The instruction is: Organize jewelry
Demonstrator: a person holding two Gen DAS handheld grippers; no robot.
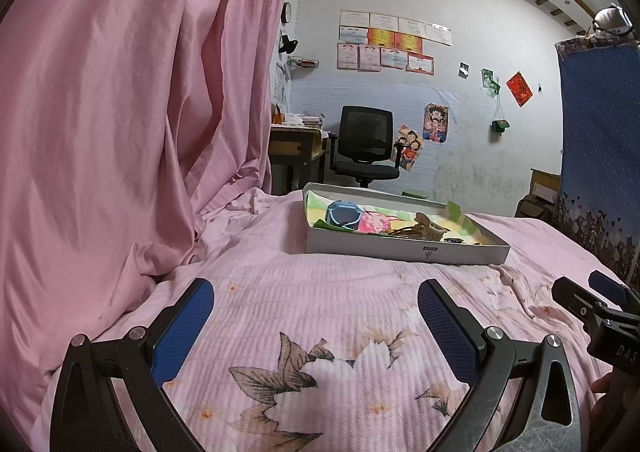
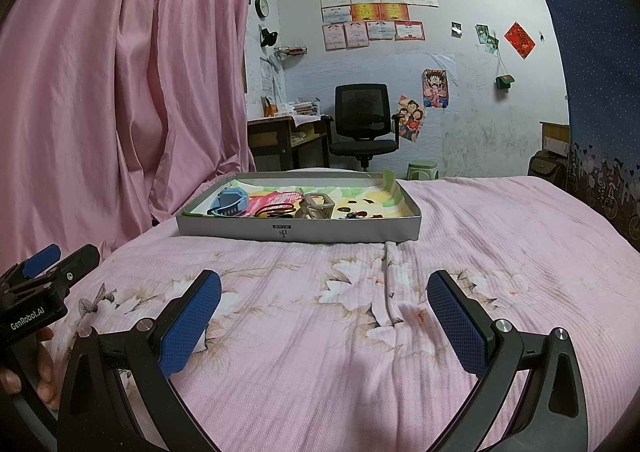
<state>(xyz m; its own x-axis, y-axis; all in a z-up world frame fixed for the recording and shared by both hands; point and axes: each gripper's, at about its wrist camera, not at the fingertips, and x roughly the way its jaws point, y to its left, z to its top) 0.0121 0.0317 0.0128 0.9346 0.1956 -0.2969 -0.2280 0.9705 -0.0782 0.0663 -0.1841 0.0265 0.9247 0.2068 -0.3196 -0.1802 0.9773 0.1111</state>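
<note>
On the ribbed pink bedspread (image 2: 320,332) — shallow grey rectangular tray (image 2: 298,231), perhaps cardboard.

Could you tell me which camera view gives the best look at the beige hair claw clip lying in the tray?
The right wrist view: the hair claw clip faces the camera squarely in the tray, its open frame clear. The left wrist view shows the same clip obliquely and partly behind the tray's near wall.
</note>
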